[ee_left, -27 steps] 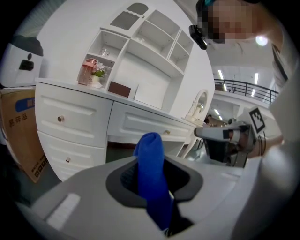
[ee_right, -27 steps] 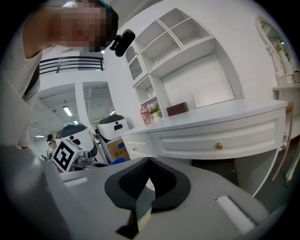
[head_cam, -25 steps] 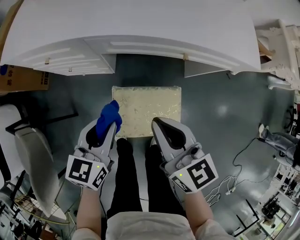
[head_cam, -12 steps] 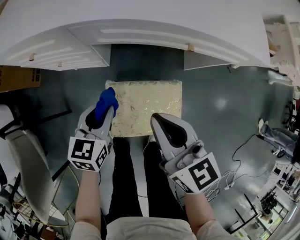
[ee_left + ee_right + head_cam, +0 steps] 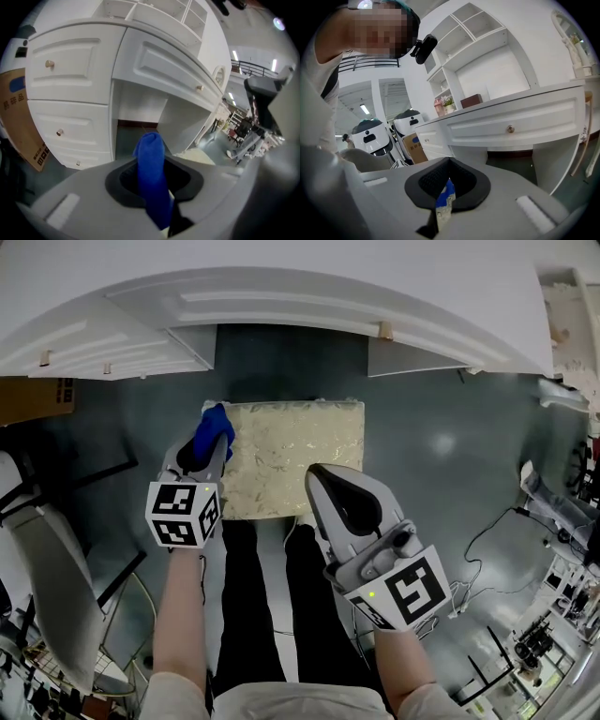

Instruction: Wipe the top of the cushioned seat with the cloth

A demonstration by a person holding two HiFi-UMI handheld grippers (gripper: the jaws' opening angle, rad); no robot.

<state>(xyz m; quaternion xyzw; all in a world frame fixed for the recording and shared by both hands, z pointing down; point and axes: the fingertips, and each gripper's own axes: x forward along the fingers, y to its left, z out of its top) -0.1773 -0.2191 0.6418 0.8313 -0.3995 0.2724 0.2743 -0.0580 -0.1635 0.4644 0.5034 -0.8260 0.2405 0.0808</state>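
The cushioned seat [image 5: 295, 451] is a cream patterned square on the dark floor, in front of the white desk. My left gripper [image 5: 212, 441] is shut on a blue cloth [image 5: 217, 424], and the cloth sits over the seat's far left corner. In the left gripper view the blue cloth [image 5: 153, 180] stands up between the jaws, with a strip of the seat [image 5: 197, 155] beyond it. My right gripper [image 5: 321, 477] hovers over the seat's near right edge, shut with nothing in it. Its jaws [image 5: 443, 199] point at the desk drawers.
A white desk [image 5: 281, 296] with drawers overhangs the floor behind the seat. A cardboard box [image 5: 37, 399] and a grey chair [image 5: 52, 549] stand at the left. Cables [image 5: 473, 554] trail on the floor at the right. The person's black-clad legs [image 5: 253, 606] are below the seat.
The left gripper has carried the blue cloth forward along the seat's left side to its far left corner. The right gripper has stayed near the seat's front edge.
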